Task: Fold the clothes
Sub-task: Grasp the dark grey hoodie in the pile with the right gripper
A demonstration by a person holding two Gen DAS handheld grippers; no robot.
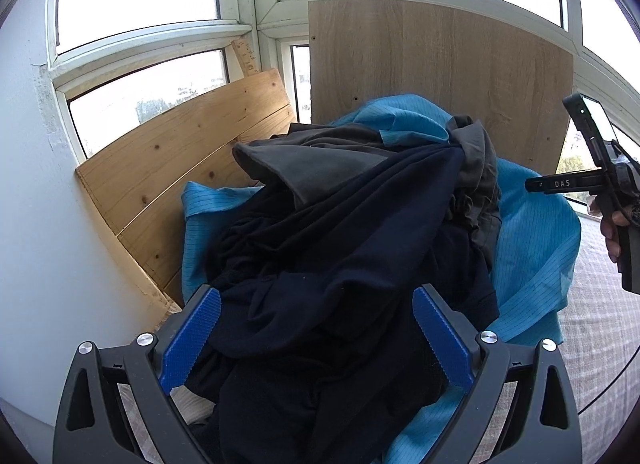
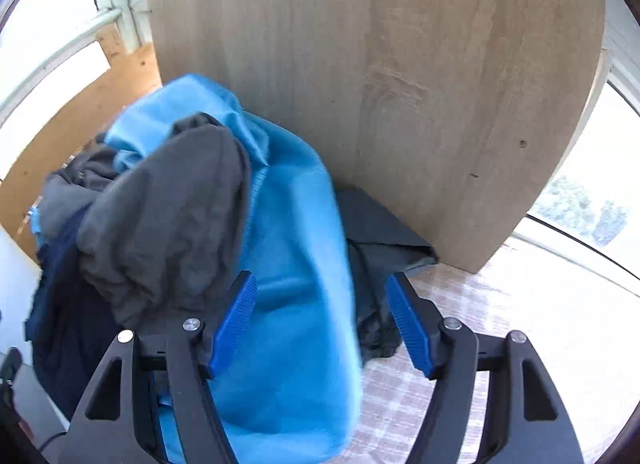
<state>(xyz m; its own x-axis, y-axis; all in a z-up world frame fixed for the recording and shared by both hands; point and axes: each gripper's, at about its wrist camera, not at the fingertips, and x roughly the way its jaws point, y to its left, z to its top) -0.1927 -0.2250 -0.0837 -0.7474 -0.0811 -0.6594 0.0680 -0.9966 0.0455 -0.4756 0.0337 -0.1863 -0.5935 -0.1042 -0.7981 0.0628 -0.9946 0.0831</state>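
Left wrist: left claw (image 1: 316,338) spread wide, gripping nothing, low over the navy garment (image 1: 340,248) atop the pile; grey shirt (image 1: 320,168) beyond, blue garment (image 1: 532,240) underneath, trailing right.

Right wrist: right claw (image 2: 322,320) spread, empty; blue garment (image 2: 288,264) runs lengthwise between its pads (image 2: 236,320), straight ahead. Pile sits on the checked surface (image 2: 520,324) against a board (image 2: 400,84). Right claw likely nearer the blue garment.

Left gripper (image 1: 316,328) fills the frame from six o'clock, its blue-padded fingers (image 1: 192,340) spread wide apart. Right gripper (image 2: 322,320) likewise gapes open. The person's right hand (image 1: 614,228) grips its handle at three o'clock.
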